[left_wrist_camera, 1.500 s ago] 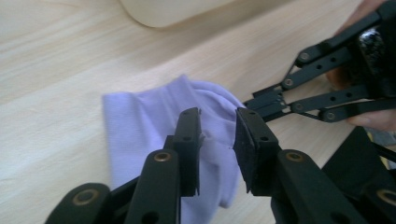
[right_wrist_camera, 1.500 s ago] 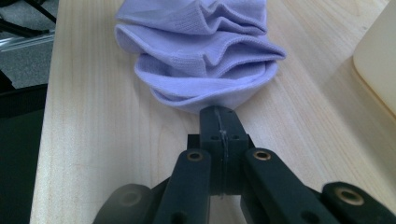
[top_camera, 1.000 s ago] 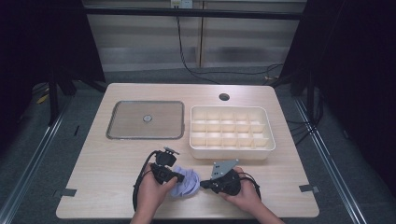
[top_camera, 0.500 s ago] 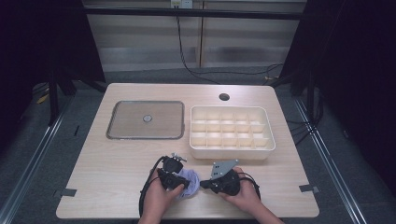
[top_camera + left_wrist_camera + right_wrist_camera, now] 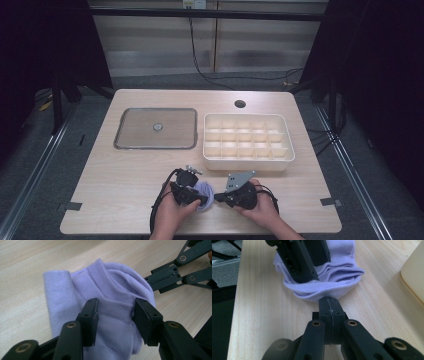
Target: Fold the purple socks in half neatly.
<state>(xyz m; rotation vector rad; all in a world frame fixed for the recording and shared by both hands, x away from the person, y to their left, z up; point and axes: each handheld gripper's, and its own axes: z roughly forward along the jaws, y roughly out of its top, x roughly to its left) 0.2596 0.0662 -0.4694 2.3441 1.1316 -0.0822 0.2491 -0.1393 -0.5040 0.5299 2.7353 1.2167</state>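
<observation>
A lavender sock [image 5: 110, 315], bunched, is seen on the worktop [image 5: 115, 200] just in front of the cream compartment tray [image 5: 248, 159]. The left tool [image 5: 115, 315] is spread astride its ribbed cuff. The right tool [image 5: 329, 308] is pressed together, empty, at the sock's edge.

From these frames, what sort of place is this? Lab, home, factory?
Most likely a lab data-collection station. A bare wooden table stands on grey floor between dark curtains, a person works two handheld grippers, left gripper and right gripper, on a lilac sock, and a compartment tray sits staged.
</observation>
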